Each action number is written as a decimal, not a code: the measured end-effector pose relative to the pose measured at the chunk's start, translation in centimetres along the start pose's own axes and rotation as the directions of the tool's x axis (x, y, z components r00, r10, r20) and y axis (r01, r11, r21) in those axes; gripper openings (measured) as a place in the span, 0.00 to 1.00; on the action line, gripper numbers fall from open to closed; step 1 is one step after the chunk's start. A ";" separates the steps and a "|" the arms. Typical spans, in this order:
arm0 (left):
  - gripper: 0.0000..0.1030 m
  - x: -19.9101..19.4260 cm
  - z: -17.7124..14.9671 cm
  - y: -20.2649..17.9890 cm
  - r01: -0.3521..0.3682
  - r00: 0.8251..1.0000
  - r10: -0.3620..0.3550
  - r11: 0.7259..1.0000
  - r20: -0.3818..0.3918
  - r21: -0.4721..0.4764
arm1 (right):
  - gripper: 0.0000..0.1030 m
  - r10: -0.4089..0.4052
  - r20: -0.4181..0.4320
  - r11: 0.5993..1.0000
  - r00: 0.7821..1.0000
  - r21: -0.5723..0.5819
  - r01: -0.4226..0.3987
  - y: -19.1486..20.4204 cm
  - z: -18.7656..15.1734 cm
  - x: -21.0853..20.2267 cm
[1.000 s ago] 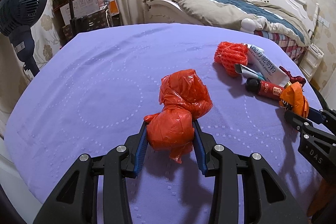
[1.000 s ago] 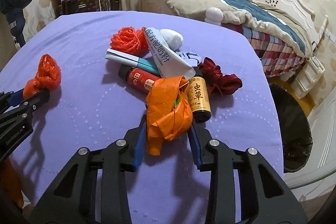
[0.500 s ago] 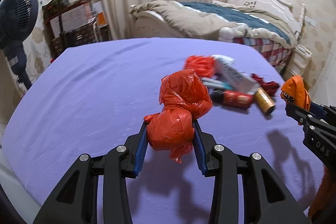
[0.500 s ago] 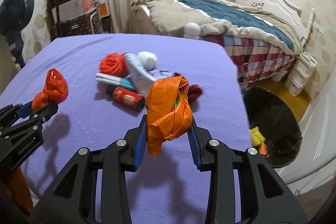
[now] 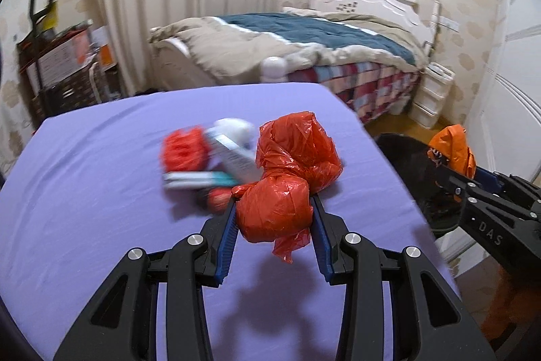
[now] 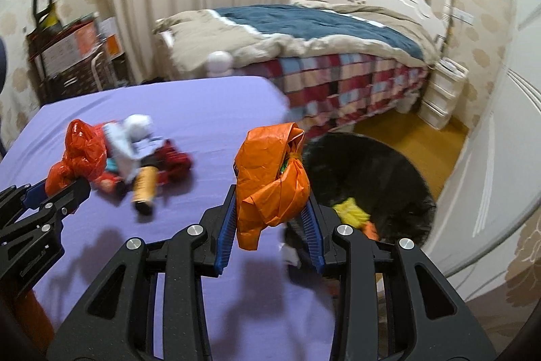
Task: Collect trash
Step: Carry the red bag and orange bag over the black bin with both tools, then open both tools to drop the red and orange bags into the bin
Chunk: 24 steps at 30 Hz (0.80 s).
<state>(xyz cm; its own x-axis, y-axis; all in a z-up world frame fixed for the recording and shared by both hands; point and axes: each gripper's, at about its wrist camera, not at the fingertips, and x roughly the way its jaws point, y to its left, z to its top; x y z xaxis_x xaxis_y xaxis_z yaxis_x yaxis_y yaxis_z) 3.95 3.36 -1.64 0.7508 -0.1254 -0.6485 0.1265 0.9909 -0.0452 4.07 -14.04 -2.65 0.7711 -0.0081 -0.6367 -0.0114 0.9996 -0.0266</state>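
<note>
**Both grippers carry knotted plastic bags near a black bin**

While the purple-covered table (image 5: 101, 192) fills most of both wrist views, each gripper has its blue pads pressed onto a piece of trash. From the left wrist view, the left gripper (image 5: 274, 219) is clamped on a crumpled red plastic bag (image 5: 287, 181), held above the table's near half. Behind that bag, toward the middle of the table, lies a blurred pile of leftover trash (image 5: 206, 158): a red mesh ball, a white tube with print, a teal and white strip, and a red bottle.

From the right wrist view, the right gripper (image 6: 268, 219) is closed on a knotted orange plastic bag (image 6: 270, 178), with a little green showing at the knot. It hangs over the table's right edge. Just beyond that edge, on the floor, stands a black trash bin (image 6: 382, 171) lined in black, with something yellow and something orange already inside.

Each gripper also shows in the other's view: the right one, with its orange bag, is at the table's right side above the bin; the left one, with its red bag, is over the table's left part, in front of the pile.

Beyond the table's far edge stands a bed (image 6: 304, 32) with a beige and blue quilt and a white headboard.
</note>
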 end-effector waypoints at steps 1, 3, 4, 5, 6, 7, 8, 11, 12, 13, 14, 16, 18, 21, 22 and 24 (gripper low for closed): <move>0.39 0.3 0.3 -0.7 0.009 1.000 -0.009 1.000 0.000 0.009 | 0.34 -0.012 0.000 1.000 1.000 0.010 0.012 -0.8 0.1 0.3; 0.39 1.2 1.0 -2.5 0.033 0.999 -0.033 0.999 -0.001 0.032 | 0.34 -0.030 -0.002 0.999 1.000 0.026 0.030 -2.2 0.2 0.8; 0.39 1.5 1.2 -3.2 0.041 0.999 -0.041 0.998 0.000 0.042 | 0.34 -0.039 -0.004 0.999 0.999 0.035 0.039 -2.9 0.3 1.1; 0.39 1.9 1.5 -4.0 0.047 0.999 -0.047 0.997 0.000 0.054 | 0.34 -0.046 -0.008 0.998 0.999 0.046 0.047 -3.7 0.4 1.5; 0.39 2.4 1.7 -4.9 0.051 0.999 -0.051 0.996 -0.001 0.067 | 0.34 -0.054 -0.011 0.997 0.998 0.056 0.054 -4.5 0.4 1.9; 0.39 2.9 1.9 -5.7 0.057 0.998 -0.057 0.995 -0.005 0.077 | 0.34 -0.061 -0.013 0.996 0.998 0.064 0.062 -5.2 0.5 2.2; 0.39 3.4 2.2 -6.3 0.066 0.998 -0.065 0.994 -0.010 0.083 | 0.34 -0.067 -0.016 0.995 0.998 0.071 0.068 -5.8 0.5 2.5; 0.39 5.0 2.9 -8.5 0.081 0.997 -0.079 0.990 -0.021 0.116 | 0.34 -0.082 -0.026 0.992 0.996 0.094 0.084 -7.7 0.7 3.4; 0.39 5.5 3.0 -9.2 0.085 0.996 -0.083 0.988 -0.024 0.126 | 0.34 -0.087 -0.028 0.991 0.996 0.098 0.089 -8.1 0.7 3.6; 0.39 5.8 3.1 -9.7 0.088 0.996 -0.085 0.987 -0.028 0.134 | 0.34 -0.092 -0.032 0.990 0.995 0.106 0.095 -8.8 0.8 4.0; 0.39 6.4 3.3 -10.3 0.092 0.996 -0.088 0.986 -0.033 0.142 | 0.34 -0.094 -0.035 0.989 0.995 0.111 0.097 -9.3 0.9 4.2; 0.39 7.1 3.5 -11.4 0.097 0.995 -0.091 0.984 -0.042 0.151 | 0.34 -0.100 -0.040 0.987 0.994 0.120 0.104 -10.1 0.9 4.7; 0.39 8.1 3.9 -12.4 0.100 0.994 -0.093 0.982 -0.050 0.162 | 0.34 -0.104 -0.045 0.986 0.994 0.127 0.109 -10.9 0.9 5.1; 0.39 9.1 4.2 -13.7 0.101 0.994 -0.092 0.978 -0.058 0.182 | 0.34 -0.108 -0.050 0.985 0.993 0.133 0.114 -11.8 1.1 5.8; 0.39 9.4 4.3 -14.1 0.100 0.994 -0.090 0.977 -0.060 0.188 | 0.34 -0.109 -0.052 0.984 0.993 0.136 0.115 -12.1 1.1 6.1; 0.39 10.1 4.4 -14.7 0.101 0.994 -0.089 0.976 -0.070 0.194 | 0.34 -0.109 -0.057 0.983 0.992 0.141 0.116 -12.5 1.2 6.4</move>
<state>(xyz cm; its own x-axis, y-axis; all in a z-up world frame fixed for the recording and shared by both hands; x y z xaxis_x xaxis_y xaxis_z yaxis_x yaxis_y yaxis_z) 12.54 -12.67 -4.16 0.6890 -0.2097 -0.6938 0.3255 0.9448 0.0377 9.94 -26.54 -5.49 0.7305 -0.1188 -0.6726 0.1684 0.9857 0.0089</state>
